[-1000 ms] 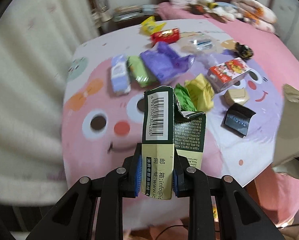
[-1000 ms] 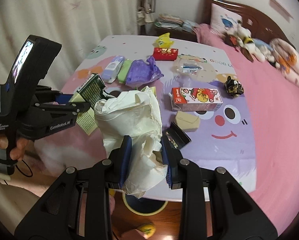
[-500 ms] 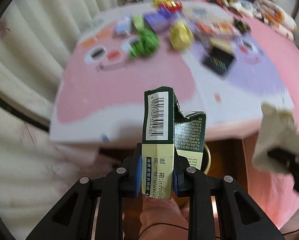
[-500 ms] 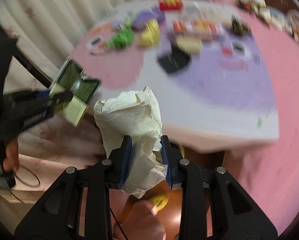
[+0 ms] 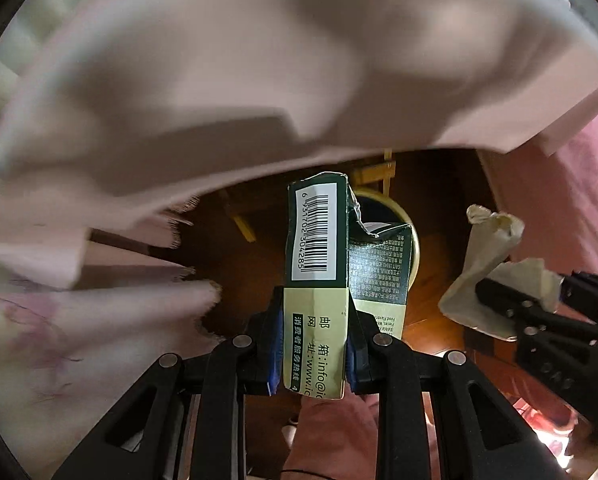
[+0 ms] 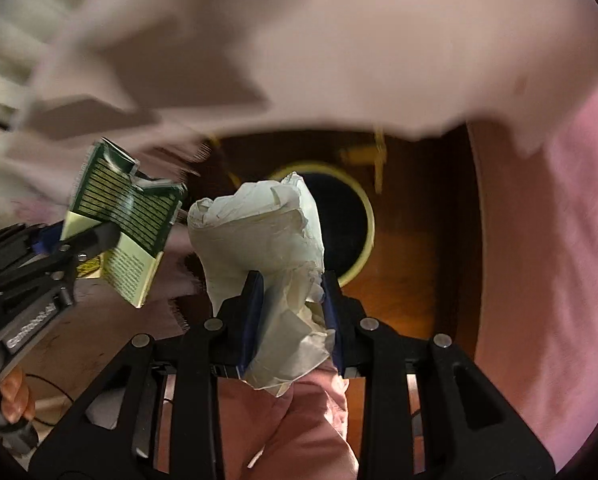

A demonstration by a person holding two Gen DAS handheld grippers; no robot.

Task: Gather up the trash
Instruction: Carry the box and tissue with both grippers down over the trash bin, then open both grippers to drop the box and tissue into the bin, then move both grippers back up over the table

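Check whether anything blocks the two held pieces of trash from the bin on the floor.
Nothing visible does. The torn green carton and the crumpled paper hang over the yellow-rimmed bin; the tablecloth edge lies beyond it.

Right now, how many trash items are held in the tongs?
2. A torn green carton is clamped in the left tongs; a crumpled white paper wad is in the right tongs. Both are above the yellow-rimmed bin. The tabletop is out of view.

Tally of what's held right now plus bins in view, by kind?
Torn green cartons: 1, clamped in the left hand-held gripper
Crumpled paper wads: 1, clamped in the right hand-held gripper
Yellow-rimmed bins: 1
Total: 3
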